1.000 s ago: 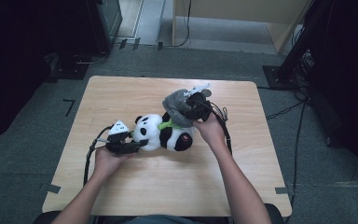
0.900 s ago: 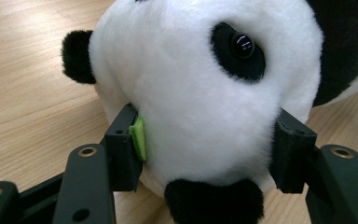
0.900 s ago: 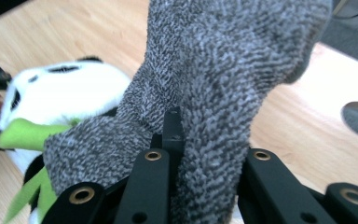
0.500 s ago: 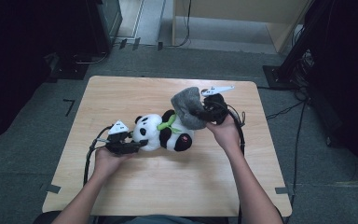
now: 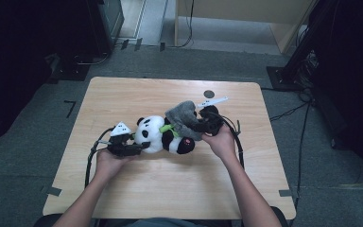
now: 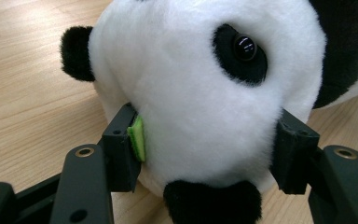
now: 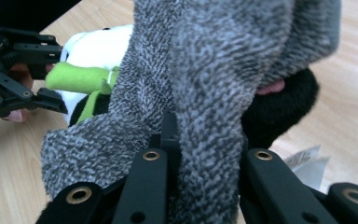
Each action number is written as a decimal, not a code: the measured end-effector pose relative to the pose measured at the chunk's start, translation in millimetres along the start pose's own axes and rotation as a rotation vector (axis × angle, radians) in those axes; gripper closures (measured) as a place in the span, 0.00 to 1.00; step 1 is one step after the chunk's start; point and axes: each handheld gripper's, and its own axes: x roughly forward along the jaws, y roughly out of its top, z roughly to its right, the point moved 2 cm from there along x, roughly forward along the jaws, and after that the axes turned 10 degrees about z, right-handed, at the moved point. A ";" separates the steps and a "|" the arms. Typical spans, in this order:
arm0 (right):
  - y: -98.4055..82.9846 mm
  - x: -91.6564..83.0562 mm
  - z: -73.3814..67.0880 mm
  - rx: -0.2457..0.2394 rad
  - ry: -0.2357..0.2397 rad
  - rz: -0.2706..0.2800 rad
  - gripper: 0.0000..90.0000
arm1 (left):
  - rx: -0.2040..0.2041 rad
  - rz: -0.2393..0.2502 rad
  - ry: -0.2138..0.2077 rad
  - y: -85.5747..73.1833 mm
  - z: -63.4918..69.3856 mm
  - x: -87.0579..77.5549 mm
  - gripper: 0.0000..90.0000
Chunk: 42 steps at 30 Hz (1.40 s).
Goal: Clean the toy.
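One panda plush (image 5: pixel 163 135) lying frame centre on wooden table (image 5: pixel 137 94). One grey knit cloth (image 5: pixel 184 118) draped over its body (upper right of panda). Left gripper (image 5: pixel 139 148) clamps panda's white head, pads pressing fur both sides. Right gripper (image 5: pixel 194 126) pinches grey cloth, jaws narrow. Two grippers, two hands.

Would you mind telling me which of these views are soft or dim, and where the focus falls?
High view: table evenly lit, surroundings dark, panda slightly soft. Left gripper view: sharp on the panda's eye, table behind blurred. Right gripper view: grey cloth crisp up close, left gripper beyond it soft.
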 end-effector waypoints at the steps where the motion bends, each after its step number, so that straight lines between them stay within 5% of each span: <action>1: -2.3 0.2 3.0 0.009 0.007 0.010 0.86 | -0.004 0.000 -0.001 0.1 -0.1 0.1 0.42; 26: -35.8 -11.1 29.2 0.068 -0.003 0.059 0.86 | -0.025 0.003 -0.001 0.1 0.5 -0.2 0.41; 42: -53.9 -9.2 47.8 0.117 -0.039 -0.003 0.86 | -0.030 0.003 -0.003 1.0 -0.7 0.3 0.40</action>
